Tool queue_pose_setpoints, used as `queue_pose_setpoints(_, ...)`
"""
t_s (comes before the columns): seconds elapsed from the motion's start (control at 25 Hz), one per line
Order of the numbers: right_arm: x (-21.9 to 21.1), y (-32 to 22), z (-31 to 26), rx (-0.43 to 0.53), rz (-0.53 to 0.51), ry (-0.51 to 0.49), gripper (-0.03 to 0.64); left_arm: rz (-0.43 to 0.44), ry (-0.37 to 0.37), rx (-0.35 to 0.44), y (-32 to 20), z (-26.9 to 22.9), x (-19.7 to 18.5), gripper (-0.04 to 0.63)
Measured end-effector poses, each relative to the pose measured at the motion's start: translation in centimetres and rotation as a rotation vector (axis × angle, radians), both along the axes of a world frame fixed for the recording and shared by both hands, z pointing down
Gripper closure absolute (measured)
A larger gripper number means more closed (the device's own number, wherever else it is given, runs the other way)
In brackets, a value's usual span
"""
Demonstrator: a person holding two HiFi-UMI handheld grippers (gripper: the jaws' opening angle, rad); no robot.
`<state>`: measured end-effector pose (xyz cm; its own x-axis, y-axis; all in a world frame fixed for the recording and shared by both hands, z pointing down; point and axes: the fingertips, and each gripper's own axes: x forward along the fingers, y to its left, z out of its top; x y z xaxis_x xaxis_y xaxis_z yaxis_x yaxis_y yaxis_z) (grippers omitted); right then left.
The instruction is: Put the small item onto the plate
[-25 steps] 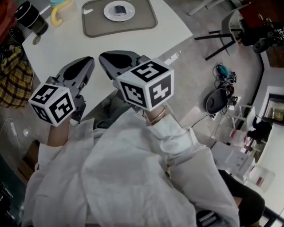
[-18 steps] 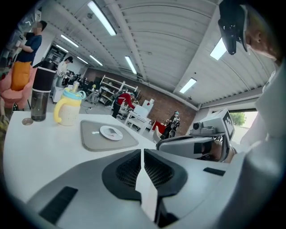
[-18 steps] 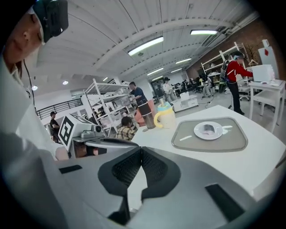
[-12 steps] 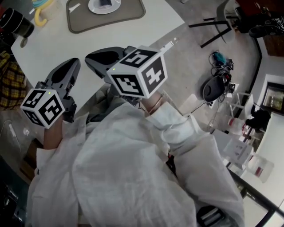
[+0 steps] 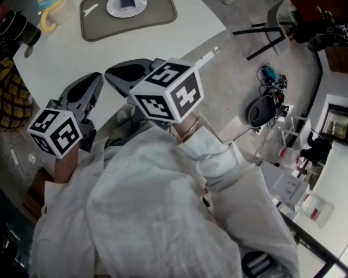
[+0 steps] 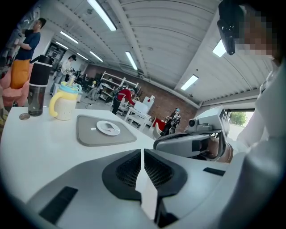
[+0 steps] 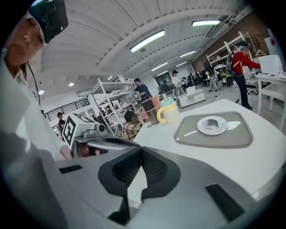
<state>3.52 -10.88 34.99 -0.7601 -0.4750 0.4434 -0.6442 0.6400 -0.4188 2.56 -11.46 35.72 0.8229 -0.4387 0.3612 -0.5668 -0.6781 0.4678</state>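
A white plate [image 5: 126, 6] lies on a grey mat [image 5: 130, 24] at the far side of the white table [image 5: 163, 43]. A small dark item [image 5: 128, 3] rests on the plate. The same plate [image 6: 108, 128] shows in the left gripper view, and the plate [image 7: 212, 125] with the item [image 7: 210, 122] in the right gripper view. My left gripper [image 5: 97, 80] and right gripper [image 5: 110, 73] hover side by side over the table's near edge, well short of the mat. Both have their jaws together with nothing between them [image 6: 142, 152] [image 7: 141, 150].
A cream mug with a yellow handle [image 5: 51, 13] and a dark bottle [image 5: 22, 30] stand left of the mat. The table's right edge runs diagonally; beyond it are a chair [image 5: 272, 27], cables and floor clutter. People stand in the room behind.
The table, mat and plate have slid up and left in the head view. Both grippers have drawn slightly back toward my body, still shut and empty.
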Motion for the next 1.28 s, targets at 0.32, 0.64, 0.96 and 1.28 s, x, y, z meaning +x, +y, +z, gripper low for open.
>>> queue_pose_setpoints(0.32, 0.7, 0.5, -0.2, 0.034, 0.000, 0.006, 0.600, -0.010, 0.003, 0.006, 1.0, 0.0, 0.5, 0.569)
queue_pose_setpoints(0.64, 0.4, 0.9, -0.9, 0.080, 0.109, -0.063, 0.601, -0.009, 0.009, -0.001, 1.4, -0.5, 0.5, 0.572)
queue_pose_setpoints(0.96, 1.1, -0.2, -1.5, 0.136, 0.230, -0.083, 0.601, -0.011, 0.016, 0.007, 0.9, -0.9, 0.5, 0.574)
queue_pose_setpoints(1.28, 1.2, -0.3, -1.3, 0.162, 0.222, -0.019, 0.601, -0.015, 0.019, -0.006, 1.0, -0.8, 0.6, 0.575)
